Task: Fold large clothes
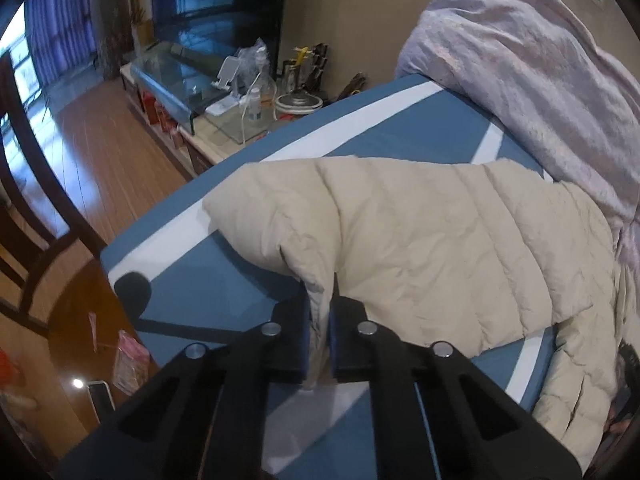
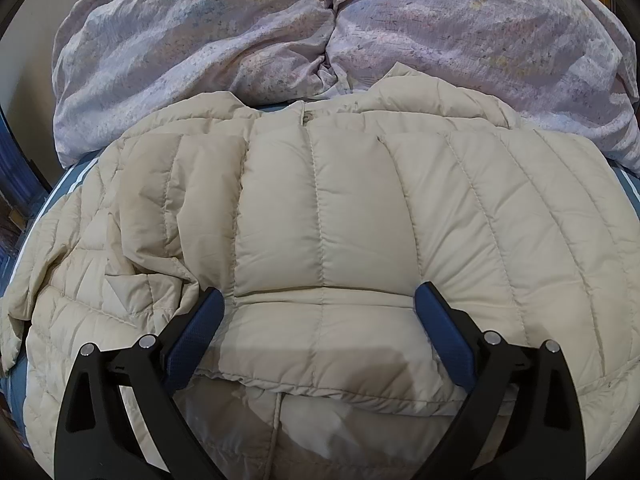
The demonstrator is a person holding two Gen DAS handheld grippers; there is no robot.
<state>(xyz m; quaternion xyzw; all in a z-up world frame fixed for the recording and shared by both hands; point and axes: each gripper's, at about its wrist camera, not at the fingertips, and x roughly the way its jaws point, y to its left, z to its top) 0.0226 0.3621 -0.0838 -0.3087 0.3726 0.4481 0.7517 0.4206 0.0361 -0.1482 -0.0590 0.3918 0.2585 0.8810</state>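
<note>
The far edge of the cream quilted down jacket (image 2: pixel 320 216) slips under a heaped lilac duvet (image 2: pixel 280 40), and its near hem runs out of the right wrist view. Puffy and creased, the jacket lies on a blue surface with white stripes (image 1: pixel 224 280), one part folded across its middle. The left gripper (image 1: pixel 319 320) has its jaws closed on a pinched fold of the jacket's fabric. The right gripper (image 2: pixel 320 312) hovers over the jacket, jaws spread wide.
</note>
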